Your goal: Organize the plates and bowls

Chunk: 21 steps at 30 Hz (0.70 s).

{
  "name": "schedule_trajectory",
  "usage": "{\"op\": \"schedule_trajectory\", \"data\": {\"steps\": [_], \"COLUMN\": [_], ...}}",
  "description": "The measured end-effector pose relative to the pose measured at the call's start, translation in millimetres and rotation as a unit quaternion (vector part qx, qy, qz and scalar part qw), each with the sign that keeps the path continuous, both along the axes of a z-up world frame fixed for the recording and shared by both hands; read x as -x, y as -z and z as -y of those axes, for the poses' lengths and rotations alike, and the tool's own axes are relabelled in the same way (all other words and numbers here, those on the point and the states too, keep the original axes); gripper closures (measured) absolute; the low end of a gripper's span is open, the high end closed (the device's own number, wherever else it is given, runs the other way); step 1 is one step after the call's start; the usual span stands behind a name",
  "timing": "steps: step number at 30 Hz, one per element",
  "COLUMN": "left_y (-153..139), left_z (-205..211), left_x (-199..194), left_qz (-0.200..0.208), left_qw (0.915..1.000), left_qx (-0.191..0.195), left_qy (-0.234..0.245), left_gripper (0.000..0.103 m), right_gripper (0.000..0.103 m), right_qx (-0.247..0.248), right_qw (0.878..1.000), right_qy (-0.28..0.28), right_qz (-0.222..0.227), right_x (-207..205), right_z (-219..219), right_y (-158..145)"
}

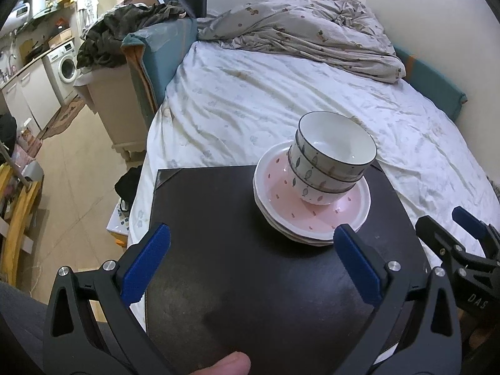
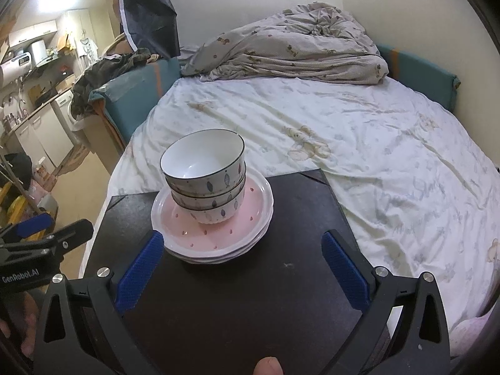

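Three bowls [image 1: 331, 159] nested upright, white with fish pattern, sit on the pink top plate [image 1: 312, 209] of a plate stack [image 2: 215, 243]. Stack looks like three or four plates, exact count unclear. Stack sits on a dark board [image 1: 250, 281] laid over the bed [image 1: 281, 100], toward the board's far edge, left of centre in the right wrist view, right of centre in the left wrist view. Top bowl empty.

Left gripper [image 1: 251, 239] hovers low over the near board, pointed forward, jaws spread wide, holding nothing; its right blue pad [image 1: 359, 262] is just beside the stack's near rim, contact unclear. Right gripper [image 2: 242, 247] likewise released and empty, jaws wide, left pad [image 2: 140, 272] just beside the plates' near edge. Each gripper shows at the edge of the other's view. A fingertip [image 1: 228, 365] shows at bottom of each frame.

Bare board near and to the sides of the stack. Board's far corners rest on the sheet. Crumpled duvet [image 1: 306, 31] at the bed's far end, well apart. Floor [image 1: 72, 168] and kitchen units off to the left.
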State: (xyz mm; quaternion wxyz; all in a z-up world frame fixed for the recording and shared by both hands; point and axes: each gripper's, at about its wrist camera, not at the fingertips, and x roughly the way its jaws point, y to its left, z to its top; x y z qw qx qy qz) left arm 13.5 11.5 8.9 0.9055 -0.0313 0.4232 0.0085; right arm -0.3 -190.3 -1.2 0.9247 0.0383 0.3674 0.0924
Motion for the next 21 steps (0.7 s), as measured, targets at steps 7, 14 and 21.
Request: {"op": "schedule_trajectory", "data": {"steps": [7, 14, 21], "left_y": [0.6, 1.0, -1.1], "left_z": [1.0, 2.0, 2.1], "left_x": [-1.7, -2.5, -0.9], "left_qz": [-0.001, 0.000, 0.003], "left_qw": [1.0000, 1.0000, 1.0000], "left_qx": [0.003, 0.004, 0.002], "left_qy": [0.000, -0.004, -0.009], "left_gripper": [0.000, 0.000, 0.000], "right_gripper": [0.000, 0.000, 0.000], "right_qx": [0.000, -0.001, -0.001], "right_qw": [1.000, 1.000, 1.000], "right_qy": [0.000, 0.000, 0.004], "right_qz": [0.001, 0.000, 0.002], "right_x": [0.5, 1.5, 1.9], "right_z": [0.2, -0.4, 1.8], "right_y": [-0.8, -2.1, -3.1]}}
